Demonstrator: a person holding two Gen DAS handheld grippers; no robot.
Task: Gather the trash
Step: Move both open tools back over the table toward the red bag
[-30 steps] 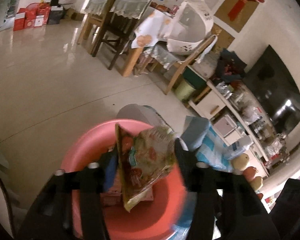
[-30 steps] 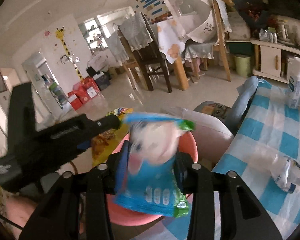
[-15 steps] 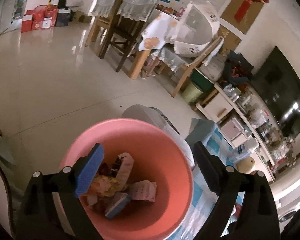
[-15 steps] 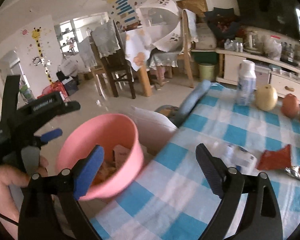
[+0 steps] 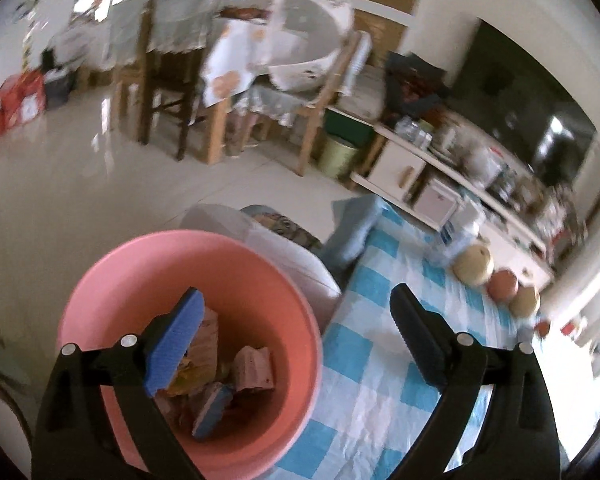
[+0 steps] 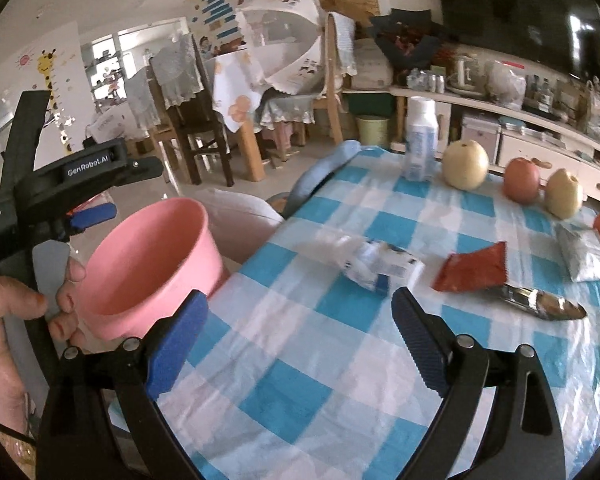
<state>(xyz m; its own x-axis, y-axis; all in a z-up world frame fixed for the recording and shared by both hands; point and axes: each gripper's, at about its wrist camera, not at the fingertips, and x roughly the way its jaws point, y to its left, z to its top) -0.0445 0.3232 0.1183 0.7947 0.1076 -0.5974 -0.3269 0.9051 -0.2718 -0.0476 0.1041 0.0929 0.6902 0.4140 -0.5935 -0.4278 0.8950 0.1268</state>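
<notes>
Checked tablecloth (image 6: 340,380), crumpled wrapper (image 6: 380,266) just ahead — right tool (image 6: 300,332) gaping.

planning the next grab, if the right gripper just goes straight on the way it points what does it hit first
Most likely the crumpled white and blue wrapper on the checked tablecloth. It lies just ahead of the open right gripper, between its fingers' lines. Depth is uncertain, so the cloth itself could come first.

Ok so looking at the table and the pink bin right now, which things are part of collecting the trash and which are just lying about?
Part of the job:
pink bin, with wrappers already inside
crumpled white-and-blue wrapper
red packet
silver foil wrapper
white pouch
right gripper, open
left gripper, open

Just lying about:
white bottle
two pears
apple
checked tablecloth
</notes>
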